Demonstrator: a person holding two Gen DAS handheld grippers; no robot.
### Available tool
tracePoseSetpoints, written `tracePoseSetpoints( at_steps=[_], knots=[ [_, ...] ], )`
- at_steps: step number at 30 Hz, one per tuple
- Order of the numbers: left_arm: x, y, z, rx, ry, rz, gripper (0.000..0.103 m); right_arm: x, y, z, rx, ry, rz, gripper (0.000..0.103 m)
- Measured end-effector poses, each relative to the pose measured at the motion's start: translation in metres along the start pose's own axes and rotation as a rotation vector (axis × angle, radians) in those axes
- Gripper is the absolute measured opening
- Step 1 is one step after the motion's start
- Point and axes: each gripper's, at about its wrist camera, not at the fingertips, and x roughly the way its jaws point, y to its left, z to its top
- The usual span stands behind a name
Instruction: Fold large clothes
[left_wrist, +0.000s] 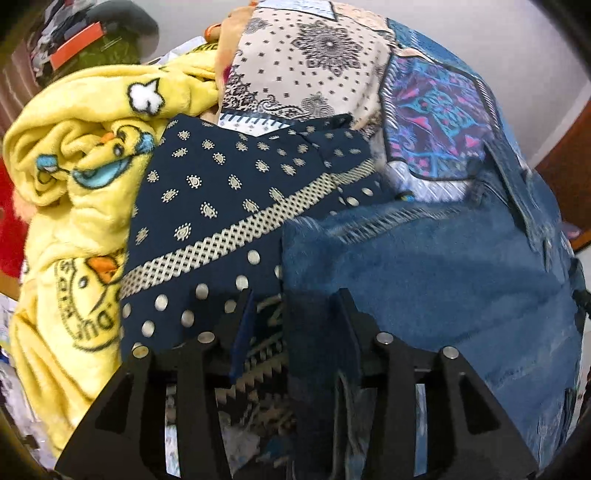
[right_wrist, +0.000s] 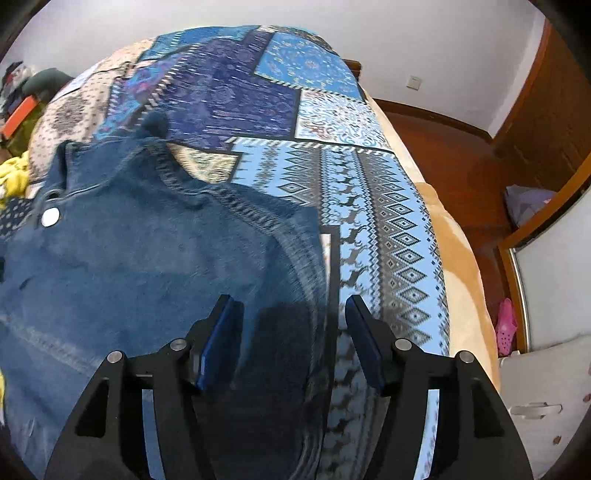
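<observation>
A blue denim garment (right_wrist: 140, 266) with a metal button (right_wrist: 50, 216) lies spread on the patterned bedspread (right_wrist: 384, 206). It also shows in the left wrist view (left_wrist: 424, 280). My right gripper (right_wrist: 291, 306) is open, its jaws straddling the garment's right edge just above the cloth. My left gripper (left_wrist: 295, 299) is open over the garment's left edge, where it meets a navy patterned cloth (left_wrist: 221, 192). Neither gripper holds anything.
A yellow duck-print fleece (left_wrist: 74, 177) is piled at the left of the bed. A beige patchwork panel (left_wrist: 306, 70) lies beyond. The bed's right edge (right_wrist: 465, 273) drops to a wooden floor (right_wrist: 454, 158), with a pink shoe (right_wrist: 506, 325) and a white box (right_wrist: 543, 402).
</observation>
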Motion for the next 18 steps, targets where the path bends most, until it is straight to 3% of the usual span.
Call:
tracePoseSetpoints(
  at_steps=[1, 4, 8, 10, 12, 14, 18],
  knots=[
    [-0.006, -0.002, -0.001, 0.006, -0.003, -0.006, 0.044, -0.007, 0.002, -0.002, -0.004, -0.003, 0.008, 0.059],
    [-0.036, -0.013, -0.009, 0.028, -0.038, -0.022, 0.06, -0.033, 0.01, -0.008, -0.028, -0.032, 0.022, 0.064],
    [-0.081, -0.031, -0.025, 0.093, -0.095, -0.036, 0.068, -0.079, 0.024, -0.02, -0.069, -0.099, 0.047, 0.069],
    [-0.104, -0.039, -0.037, 0.127, -0.118, -0.045, 0.07, -0.105, 0.03, -0.029, -0.081, -0.136, 0.063, 0.078],
    [-0.127, -0.046, -0.053, 0.158, -0.144, -0.051, 0.078, -0.127, 0.035, -0.039, -0.092, -0.171, 0.079, 0.08],
    [-0.145, -0.05, -0.071, 0.182, -0.17, -0.07, 0.092, -0.146, 0.039, -0.051, -0.098, -0.197, 0.098, 0.083],
    [-0.166, -0.053, -0.112, 0.22, -0.191, -0.065, 0.093, -0.168, 0.043, -0.08, -0.1, -0.211, 0.126, 0.085]
  ],
)
